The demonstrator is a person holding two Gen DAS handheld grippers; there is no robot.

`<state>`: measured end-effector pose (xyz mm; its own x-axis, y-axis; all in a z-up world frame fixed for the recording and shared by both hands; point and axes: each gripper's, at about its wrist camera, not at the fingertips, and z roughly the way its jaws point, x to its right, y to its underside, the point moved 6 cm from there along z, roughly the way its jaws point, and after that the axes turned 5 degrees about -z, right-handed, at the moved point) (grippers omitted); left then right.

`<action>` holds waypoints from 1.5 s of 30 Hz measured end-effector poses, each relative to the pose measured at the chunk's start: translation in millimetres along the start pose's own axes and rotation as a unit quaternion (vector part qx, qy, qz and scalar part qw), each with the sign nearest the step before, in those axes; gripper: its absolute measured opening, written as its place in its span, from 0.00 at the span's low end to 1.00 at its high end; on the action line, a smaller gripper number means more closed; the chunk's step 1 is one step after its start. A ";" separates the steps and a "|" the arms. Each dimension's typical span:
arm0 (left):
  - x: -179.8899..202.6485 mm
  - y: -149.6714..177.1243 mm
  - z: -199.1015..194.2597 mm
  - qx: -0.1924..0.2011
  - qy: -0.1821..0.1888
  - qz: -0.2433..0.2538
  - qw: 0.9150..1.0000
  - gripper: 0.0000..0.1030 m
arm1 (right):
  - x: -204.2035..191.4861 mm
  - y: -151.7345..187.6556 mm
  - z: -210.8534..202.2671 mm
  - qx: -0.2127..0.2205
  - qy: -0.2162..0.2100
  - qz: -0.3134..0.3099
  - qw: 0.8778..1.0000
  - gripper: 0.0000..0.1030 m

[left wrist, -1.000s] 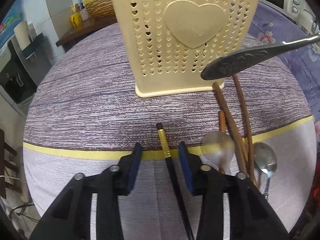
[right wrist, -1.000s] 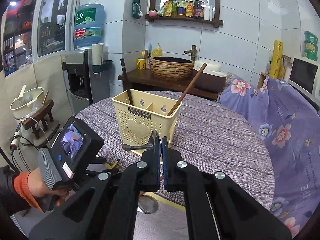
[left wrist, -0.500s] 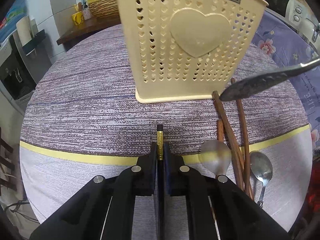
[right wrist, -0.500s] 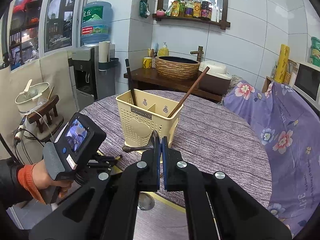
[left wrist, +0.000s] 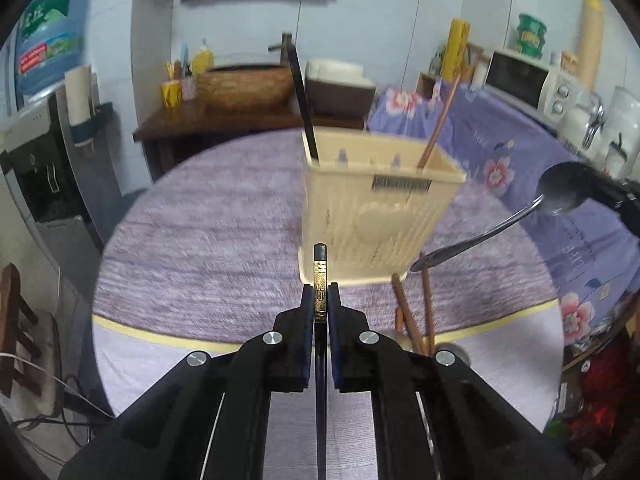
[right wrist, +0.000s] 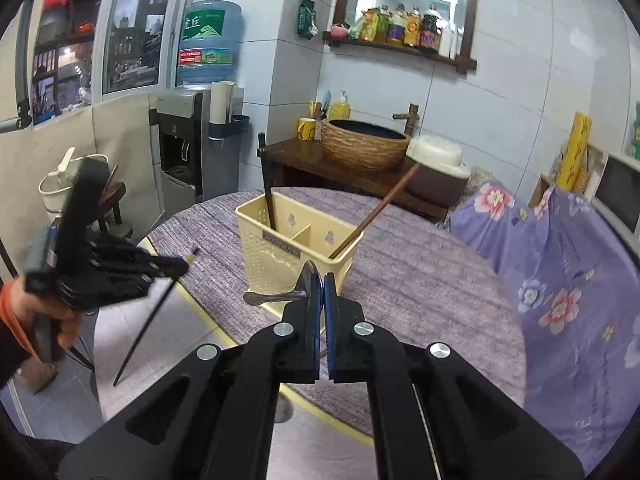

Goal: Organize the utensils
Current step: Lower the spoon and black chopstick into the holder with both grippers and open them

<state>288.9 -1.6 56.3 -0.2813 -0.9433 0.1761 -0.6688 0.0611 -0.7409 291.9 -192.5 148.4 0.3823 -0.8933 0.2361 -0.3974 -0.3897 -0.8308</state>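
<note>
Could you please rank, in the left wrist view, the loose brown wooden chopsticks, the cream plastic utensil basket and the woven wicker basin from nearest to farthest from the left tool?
1. Loose brown wooden chopsticks: on the tablecloth, just right of the left tool.
2. Cream plastic utensil basket: standing mid-table, ahead and slightly right.
3. Woven wicker basin: on the dark sideboard beyond the table, upper left.

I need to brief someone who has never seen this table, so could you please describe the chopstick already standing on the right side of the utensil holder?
Start at the round table with the purple striped cloth and find the cream perforated utensil holder on it. In its right compartment a brown wooden chopstick leans out to the right. The black chopstick in the left compartment stands nearly upright, and is darker.
</note>
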 end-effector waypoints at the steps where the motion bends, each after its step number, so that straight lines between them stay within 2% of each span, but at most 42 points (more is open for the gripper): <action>1: -1.1 -7.3 -6.2 0.007 0.004 -0.002 1.000 0.08 | 2.7 -7.2 -3.1 0.004 0.004 -0.008 1.000 0.03; 6: -8.1 -53.3 -37.2 0.046 0.025 -0.022 0.998 0.08 | 19.4 -43.6 -13.8 0.010 0.035 -0.035 0.999 0.03; 12: 4.5 -125.5 -78.2 0.105 0.049 -0.024 0.993 0.08 | 38.7 -79.9 -12.4 0.005 0.071 -0.055 0.996 0.02; 17: 19.8 -176.5 -105.4 0.152 0.051 -0.022 0.987 0.08 | 48.9 -98.8 -2.7 -0.001 0.086 -0.065 0.994 0.02; 21: 29.7 -201.6 -105.5 0.171 0.044 -0.017 0.984 0.08 | 48.2 -104.2 10.7 -0.010 0.081 -0.071 0.994 0.02; 27: 30.8 -188.6 -68.1 0.150 0.033 -0.015 0.988 0.08 | 33.3 -89.9 35.7 -0.039 0.066 -0.099 0.992 0.02; 34: 15.7 -154.8 -5.0 0.096 0.017 -0.032 0.995 0.08 | 14.0 -50.7 79.9 -0.086 0.050 -0.108 0.989 0.03; 40: 9.9 -119.9 33.1 0.055 0.015 -0.038 0.998 0.08 | 1.2 -25.1 110.6 -0.105 0.032 -0.091 0.990 0.03; 45: 10.4 -109.8 38.4 0.062 0.000 -0.027 0.998 0.08 | -0.2 -10.1 124.5 -0.112 0.036 -0.070 0.991 0.07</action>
<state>385.8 -30.6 114.6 -0.2468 -0.9440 0.2189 -0.5923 -0.0318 -0.8051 399.7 -160.6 94.1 0.3900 -0.8376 0.3824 -0.5225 -0.5433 -0.6571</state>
